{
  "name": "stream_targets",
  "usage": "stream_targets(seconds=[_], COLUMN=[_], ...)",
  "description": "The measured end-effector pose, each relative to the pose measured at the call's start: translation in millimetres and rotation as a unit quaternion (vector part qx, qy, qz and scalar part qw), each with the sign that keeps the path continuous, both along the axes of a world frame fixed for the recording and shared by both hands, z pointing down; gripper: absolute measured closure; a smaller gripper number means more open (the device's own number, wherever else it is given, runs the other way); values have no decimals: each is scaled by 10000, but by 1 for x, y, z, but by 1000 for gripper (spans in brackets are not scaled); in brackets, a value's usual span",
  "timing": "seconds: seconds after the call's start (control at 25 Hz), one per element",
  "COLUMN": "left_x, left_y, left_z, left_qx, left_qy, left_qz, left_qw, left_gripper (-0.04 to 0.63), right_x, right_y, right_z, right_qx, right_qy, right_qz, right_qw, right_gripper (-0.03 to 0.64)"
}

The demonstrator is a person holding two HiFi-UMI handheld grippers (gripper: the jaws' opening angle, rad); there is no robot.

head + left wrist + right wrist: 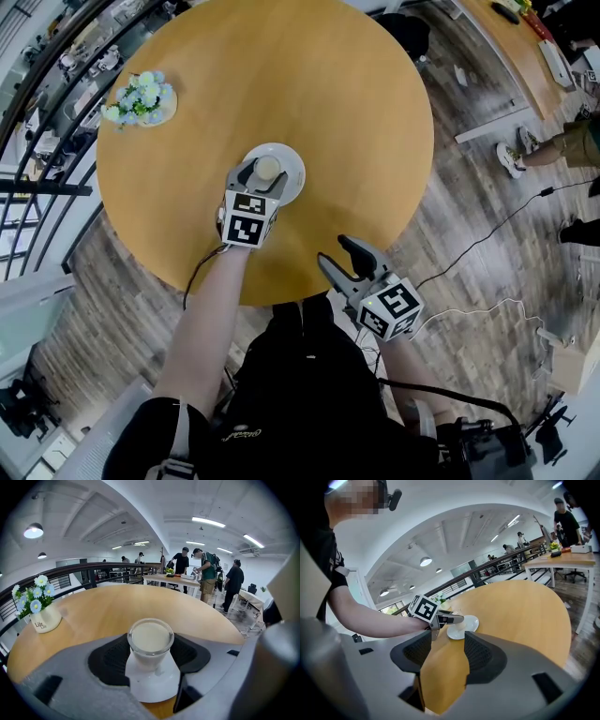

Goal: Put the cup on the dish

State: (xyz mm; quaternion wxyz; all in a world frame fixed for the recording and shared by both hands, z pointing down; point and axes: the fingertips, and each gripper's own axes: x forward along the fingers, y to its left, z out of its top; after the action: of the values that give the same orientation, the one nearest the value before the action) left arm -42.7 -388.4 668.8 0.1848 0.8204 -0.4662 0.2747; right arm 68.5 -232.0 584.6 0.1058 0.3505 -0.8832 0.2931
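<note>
A small glass cup (pixel 268 168) with a pale inside stands upright on the white dish (pixel 292 161) on the round wooden table (pixel 328 84). My left gripper (pixel 265 170) reaches over the near rim of the dish and is shut on the cup. In the left gripper view the cup (pixel 151 641) sits between the black pads (pixel 108 660), with its base on the dish (pixel 154 688). My right gripper (pixel 342 259) hangs open and empty off the table's near edge. Through its jaws (pixel 447 656) I see the left gripper (pixel 440 618) at the dish (pixel 470 622).
A white pot of blue and white flowers (pixel 141 98) stands at the table's far left. A black railing (pixel 37 112) runs to the left. Cables (pixel 506 225) lie on the wooden floor to the right. People stand at a long table (pixel 178 578) farther off.
</note>
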Motion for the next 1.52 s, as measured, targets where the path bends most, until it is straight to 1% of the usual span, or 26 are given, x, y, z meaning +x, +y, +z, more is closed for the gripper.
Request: stream_targets(seconds=[0.16,0.76,1.04,1.24,1.52], left_x=[-2,-3,-3,-5,-4], left_y=[0,1,8,12,36], left_z=[1,3,0,-3,-24], left_qx=[101,162,59,61,96], left_qy=[54,49,242,242,401], left_qz=[-84,-166,-158,-138,-132], left_qw=[9999,9997,9996,9996,9991], left_gripper=[328,327,319,319,319], right_x=[1,6,2,-2,-2], right_y=[1,0,0,-1,10], right_z=[1,3,-2,-5,-17], right_qx=[4,54,91,148,236], right_qy=[14,48,59,29,25], right_qz=[-6,8,-26,-14,4], right_qw=[10000,10000,9999,9999,9997], right_gripper=[396,396,396,396,396])
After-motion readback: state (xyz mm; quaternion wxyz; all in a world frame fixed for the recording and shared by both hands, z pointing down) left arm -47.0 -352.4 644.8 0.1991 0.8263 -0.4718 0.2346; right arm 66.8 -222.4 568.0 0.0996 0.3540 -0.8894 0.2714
